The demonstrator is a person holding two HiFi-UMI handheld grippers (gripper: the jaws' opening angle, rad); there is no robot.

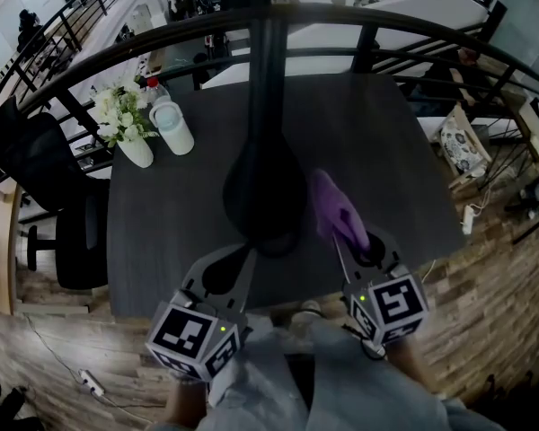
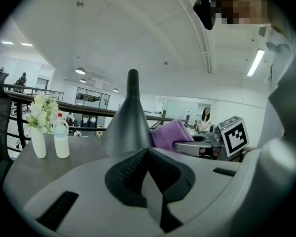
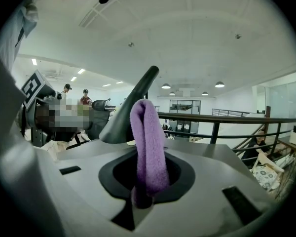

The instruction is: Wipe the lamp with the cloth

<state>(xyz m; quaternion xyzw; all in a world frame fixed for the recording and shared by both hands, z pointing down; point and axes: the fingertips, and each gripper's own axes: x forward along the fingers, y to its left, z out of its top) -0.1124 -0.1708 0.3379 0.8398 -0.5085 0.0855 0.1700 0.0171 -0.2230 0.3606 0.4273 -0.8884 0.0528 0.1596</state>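
Purple cloth [image 1: 338,210] sits clamped in the right gripper [image 1: 357,243] beside the lamp [image 1: 265,191]. Left gripper [image 1: 238,263] jaws meet, empty

Head view: dim and low in contrast; the bench [image 1: 386,169] and lamp [image 1: 265,196] read as dark masses.
Gripper views: bright, lit by ceiling lights [image 2: 255,63].
Edges: strong fisheye bending, black corners.
Focus: nearest foreground soft, the hall beyond sharper.

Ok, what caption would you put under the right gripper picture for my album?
The right tool pinches a folded purple cloth, with the dark lamp behind it.
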